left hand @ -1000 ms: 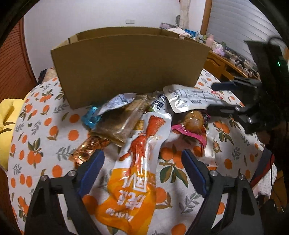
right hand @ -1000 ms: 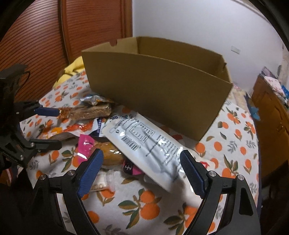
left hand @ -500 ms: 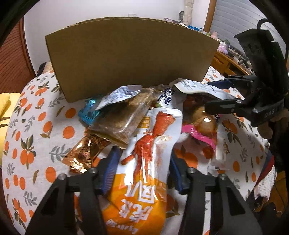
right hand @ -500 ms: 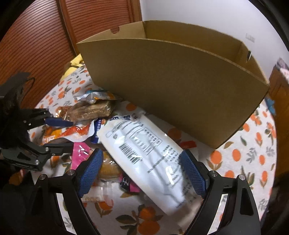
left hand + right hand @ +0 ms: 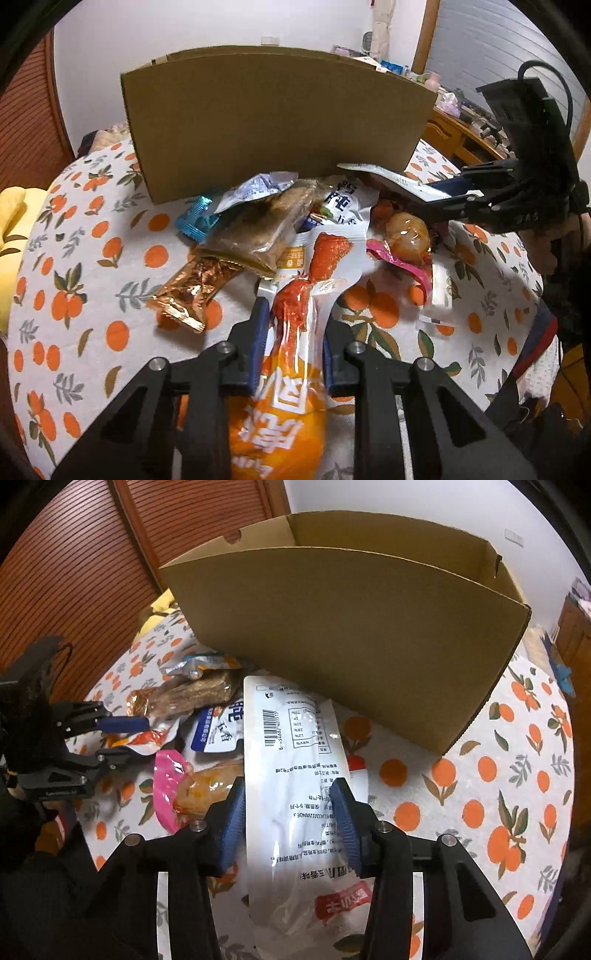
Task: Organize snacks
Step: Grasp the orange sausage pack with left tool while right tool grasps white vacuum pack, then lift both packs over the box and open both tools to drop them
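My left gripper (image 5: 293, 343) is shut on an orange and white snack pouch (image 5: 284, 398) that lies on the orange-print tablecloth (image 5: 74, 280). My right gripper (image 5: 291, 819) is shut on a long white pouch (image 5: 295, 760) with a barcode. An open cardboard box (image 5: 351, 627) stands behind the snack pile; it also shows in the left wrist view (image 5: 273, 118). The right gripper shows at the right of the left wrist view (image 5: 454, 195). The left gripper shows at the left of the right wrist view (image 5: 122, 738).
The pile holds a brown bar pack (image 5: 258, 229), a copper foil pack (image 5: 192, 288), a blue wrapper (image 5: 195, 221), a pink-wrapped bun (image 5: 406, 236) and a blue and white pouch (image 5: 221, 731). A wooden door (image 5: 92, 554) stands at the left.
Both grippers have closed: the left on the orange pouch, the right on the white pouch. The white pouch's far end has lifted and swung toward the box.
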A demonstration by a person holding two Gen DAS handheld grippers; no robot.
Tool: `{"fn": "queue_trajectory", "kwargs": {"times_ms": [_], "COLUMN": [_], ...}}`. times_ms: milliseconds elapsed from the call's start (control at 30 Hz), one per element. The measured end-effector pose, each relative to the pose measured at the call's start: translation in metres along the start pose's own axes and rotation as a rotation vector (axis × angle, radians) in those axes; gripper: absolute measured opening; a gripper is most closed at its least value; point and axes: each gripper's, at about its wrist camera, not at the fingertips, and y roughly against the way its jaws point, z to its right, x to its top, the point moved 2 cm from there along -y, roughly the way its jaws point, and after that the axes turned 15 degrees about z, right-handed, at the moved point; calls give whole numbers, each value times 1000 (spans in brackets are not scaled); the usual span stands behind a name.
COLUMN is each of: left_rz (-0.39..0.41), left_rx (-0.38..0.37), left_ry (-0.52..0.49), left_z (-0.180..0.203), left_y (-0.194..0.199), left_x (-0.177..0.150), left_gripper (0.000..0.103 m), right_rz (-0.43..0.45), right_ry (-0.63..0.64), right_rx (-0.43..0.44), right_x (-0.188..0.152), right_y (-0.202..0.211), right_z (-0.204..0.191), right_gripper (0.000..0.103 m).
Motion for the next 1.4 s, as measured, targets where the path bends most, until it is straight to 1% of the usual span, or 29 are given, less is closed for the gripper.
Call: {"fn": "queue_trajectory", "kwargs": {"times_ms": [167,300,367,433,467,500,533,567,667,733,900,1100,1400], "left_rz": [-4,-17,-23,-21,-19,-17,-12,-9,10,21,50,83,146], "left_rx": [-1,0,5,9,8,5,6,7,8,0,-14,-27,-43], "left_ry": [-8,-15,-29,-35,-35,-35,-35,-33,-16,-2,4,4,-4], "left_z": [3,5,8,8,9,9,9,9,7,6,9,12,18], "left_y": [-3,-6,-7,-8,-7,-6,-4,-2,5,10,24,36,47], "left_x": [0,0,1,1,1,0,0,-1,-1,-2,-2,7,27], "left_gripper": [21,25,26,24,23,22,22,21,20,20,20,19,17], "right_rz": [8,9,13,-1,2,11,18,29,43,43,64,97,165], "right_ry": [17,19,7,8,0,-8,-12,-7,38,60,63,85,102], "right_rx": [-41,-45,-54,-94,-97,-95,-95,-96,-121,-123,-106,-110,-108], "right_x": [0,-1,0,-2,-4,-3,-3,-2,-1,-2,-6,-8,3], "right_y": [-2,-3,-5,-12,-15,-16,-15,-13,-9,-7,5,20,40], "right_z": [-3,-3,0,3,4,4,4,3,-7,-13,-22,-31,-41], "right_gripper": [45,46,51,55,55,54,49,41,37,36,35,35,35]}}
